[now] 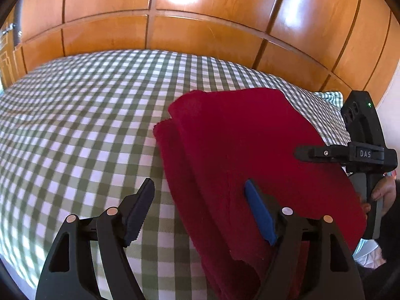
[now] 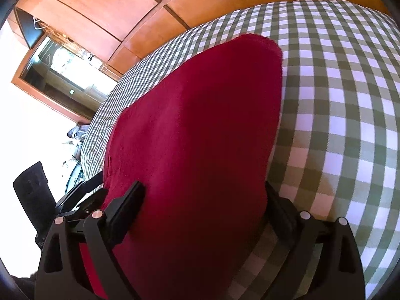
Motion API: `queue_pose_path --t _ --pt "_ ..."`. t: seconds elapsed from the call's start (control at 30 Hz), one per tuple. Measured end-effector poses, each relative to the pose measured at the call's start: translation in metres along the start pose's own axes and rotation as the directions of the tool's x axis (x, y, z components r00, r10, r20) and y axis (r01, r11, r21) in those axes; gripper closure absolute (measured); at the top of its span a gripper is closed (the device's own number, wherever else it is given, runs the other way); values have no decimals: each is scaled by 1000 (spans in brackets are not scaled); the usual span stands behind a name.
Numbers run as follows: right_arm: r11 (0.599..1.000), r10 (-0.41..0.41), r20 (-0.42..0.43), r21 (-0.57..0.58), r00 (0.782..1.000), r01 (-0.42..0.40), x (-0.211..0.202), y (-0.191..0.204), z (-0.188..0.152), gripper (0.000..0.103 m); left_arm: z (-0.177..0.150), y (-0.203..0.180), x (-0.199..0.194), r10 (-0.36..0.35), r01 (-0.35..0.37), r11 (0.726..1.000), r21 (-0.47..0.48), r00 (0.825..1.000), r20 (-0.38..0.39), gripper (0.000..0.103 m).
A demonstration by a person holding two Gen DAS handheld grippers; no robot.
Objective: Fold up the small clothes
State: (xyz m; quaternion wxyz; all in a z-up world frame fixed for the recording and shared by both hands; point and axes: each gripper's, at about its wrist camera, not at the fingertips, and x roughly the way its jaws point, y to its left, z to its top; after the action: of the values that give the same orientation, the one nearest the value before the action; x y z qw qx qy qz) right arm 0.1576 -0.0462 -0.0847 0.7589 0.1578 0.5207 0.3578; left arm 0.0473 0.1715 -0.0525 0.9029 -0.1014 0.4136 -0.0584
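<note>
One red cloth point(image 1: 250, 155), fleecy, folded in layers, lies on the bed's green-and-white checked sheet point(image 1: 82, 130). Its near end is cut off by the bottom edge in both views, so the full length can't be seen. At least two layers show at the stepped far-left corner in the left wrist view; the exact count is unclear. The long axis runs away from both cameras toward the wooden wardrobe doors point(image 1: 200, 20).

Two grippers. Left gripper point(image 1: 200, 210): jaws wide open, gripping nothing; the blue-padded right finger point(image 1: 260, 215) is over the cloth, contact unclear, and the other finger is over bare sheet. Right gripper point(image 2: 202, 207): jaws spread wide, the cloth's near end lying between them; its right finger is mostly hidden behind the cloth edge, and no clamping is visible. Part of a hand point(image 1: 385, 192) holds the right gripper's handle at the frame edge.
</note>
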Motion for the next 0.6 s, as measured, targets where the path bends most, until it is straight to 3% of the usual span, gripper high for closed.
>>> queue_pose_path --t 0.1,0.17,0.2,0.47,0.6 --pt "1000 4 -17 -26 1000 -5 9 6 4 13 -3 19 15 -129 126 985 -118 991 -18 29" --pt "999 4 -24 -38 1000 -5 13 10 5 21 -7 30 22 -225 218 955 -199 974 -9 38" --pt "999 7 -25 -40 1000 -8 14 10 6 23 -9 30 23 -269 262 941 -212 963 0 50" --pt "998 35 -10 -56 999 -36 13 17 4 46 -10 16 15 -284 286 946 -150 958 35 64" --pt "997 40 2 -66 999 -39 4 20 0 51 -17 16 7 -305 310 937 -164 951 55 69"
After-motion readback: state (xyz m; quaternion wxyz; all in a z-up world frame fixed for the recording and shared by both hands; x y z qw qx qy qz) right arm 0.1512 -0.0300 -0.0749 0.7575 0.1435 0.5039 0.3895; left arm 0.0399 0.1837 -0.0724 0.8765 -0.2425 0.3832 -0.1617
